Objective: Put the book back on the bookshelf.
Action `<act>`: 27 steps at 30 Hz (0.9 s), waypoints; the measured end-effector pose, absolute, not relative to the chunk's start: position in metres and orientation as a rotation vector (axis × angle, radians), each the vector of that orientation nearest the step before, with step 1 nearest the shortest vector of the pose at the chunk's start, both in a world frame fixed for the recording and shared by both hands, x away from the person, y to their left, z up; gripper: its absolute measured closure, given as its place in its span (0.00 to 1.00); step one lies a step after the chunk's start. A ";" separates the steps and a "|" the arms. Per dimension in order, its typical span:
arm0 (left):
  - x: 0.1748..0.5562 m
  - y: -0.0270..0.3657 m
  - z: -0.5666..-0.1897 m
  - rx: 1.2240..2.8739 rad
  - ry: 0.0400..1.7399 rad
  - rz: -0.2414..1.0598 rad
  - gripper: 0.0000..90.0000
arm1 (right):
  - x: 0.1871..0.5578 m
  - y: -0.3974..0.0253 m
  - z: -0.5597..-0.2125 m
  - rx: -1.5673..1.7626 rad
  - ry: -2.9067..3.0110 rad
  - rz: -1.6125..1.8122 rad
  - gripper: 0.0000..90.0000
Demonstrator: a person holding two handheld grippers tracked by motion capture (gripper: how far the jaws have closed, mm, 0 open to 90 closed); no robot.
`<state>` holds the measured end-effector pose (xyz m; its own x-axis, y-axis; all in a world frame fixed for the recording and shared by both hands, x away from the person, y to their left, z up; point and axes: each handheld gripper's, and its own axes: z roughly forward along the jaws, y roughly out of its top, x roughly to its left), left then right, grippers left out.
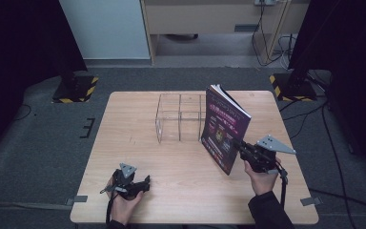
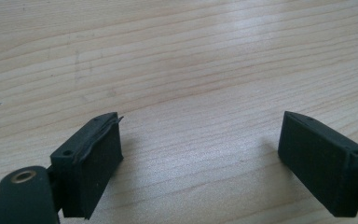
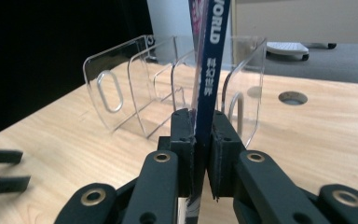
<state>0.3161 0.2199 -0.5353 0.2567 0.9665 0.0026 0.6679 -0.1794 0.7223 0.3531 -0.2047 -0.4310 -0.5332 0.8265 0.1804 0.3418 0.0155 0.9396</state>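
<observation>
A magazine point(image 1: 225, 125) with a dark purple cover stands upright above the table, held by its spine edge in my right gripper point(image 1: 242, 144), which is shut on it. In the right gripper view the blue spine point(image 3: 208, 79) rises between the two closed jaws of my right gripper point(image 3: 201, 154). Just beyond it stands a clear acrylic file rack point(image 1: 180, 118) with several dividers point(image 3: 135, 88). My left gripper point(image 1: 145, 181) rests near the table's front left, open, with bare wood between its jaws in the left gripper view point(image 2: 200, 144).
The wooden table point(image 1: 138, 152) has a round cable hole point(image 3: 292, 97) near its far right. Black stands with yellow-striped bases point(image 1: 75, 89) sit on the floor behind the table's corners. Cables lie on the floor at the right.
</observation>
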 end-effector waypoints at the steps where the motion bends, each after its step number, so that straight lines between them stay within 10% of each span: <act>1: 0.316 0.220 -0.535 1.926 1.479 0.635 0.14 | 0.350 -0.206 -0.433 1.195 1.883 1.534 0.91; 27: 0.316 0.220 -0.535 1.927 1.484 0.637 0.13 | 0.341 -0.200 -0.416 1.126 1.825 1.572 0.82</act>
